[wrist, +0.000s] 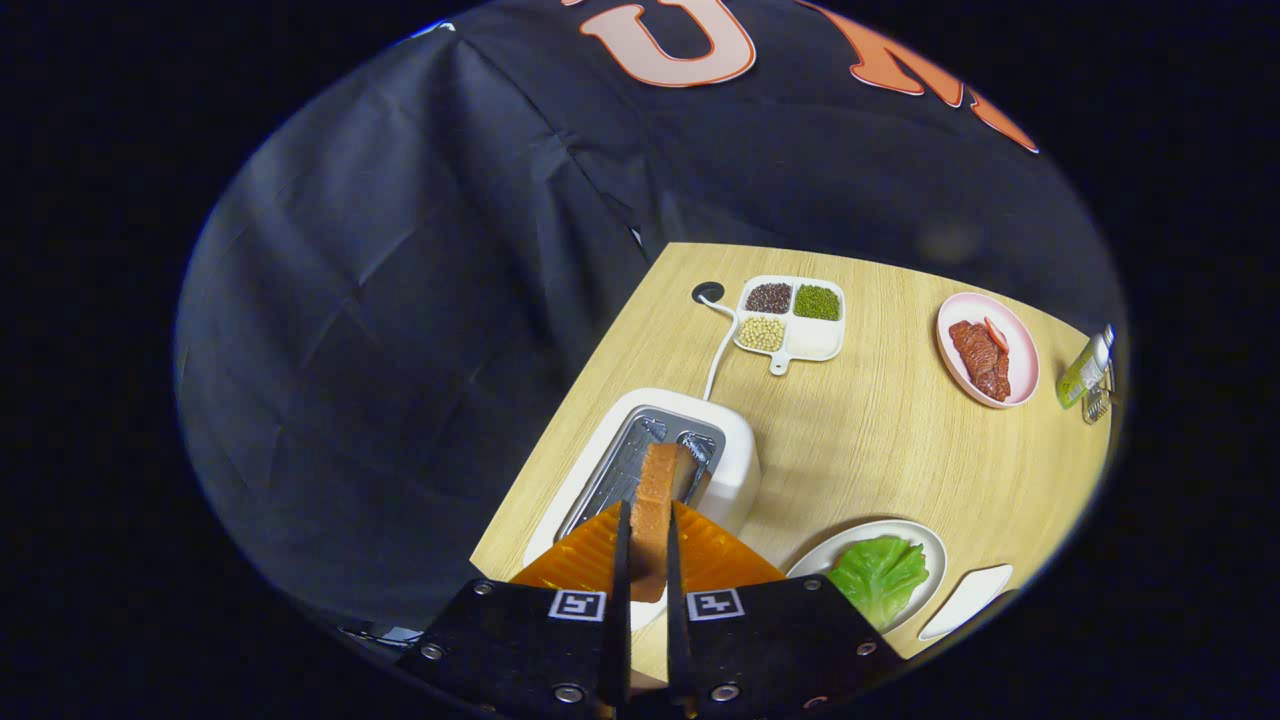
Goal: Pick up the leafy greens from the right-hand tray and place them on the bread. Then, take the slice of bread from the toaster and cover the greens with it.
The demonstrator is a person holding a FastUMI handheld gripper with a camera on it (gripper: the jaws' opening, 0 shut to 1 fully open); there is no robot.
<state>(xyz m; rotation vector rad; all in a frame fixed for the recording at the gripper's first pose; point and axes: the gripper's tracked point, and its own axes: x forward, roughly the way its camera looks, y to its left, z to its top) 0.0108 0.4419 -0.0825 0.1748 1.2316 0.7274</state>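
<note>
Tool (648, 545) fingers pinch the bread slice (655, 505) edge-on above the toaster (660, 465), keeping it upright to clear the slot; the greens (878, 575) lie on a plate (925, 545) nearby on the counter (880, 440).

Toaster (690, 455) stands left of the plate (925, 545) holding greens (880, 575).
</note>
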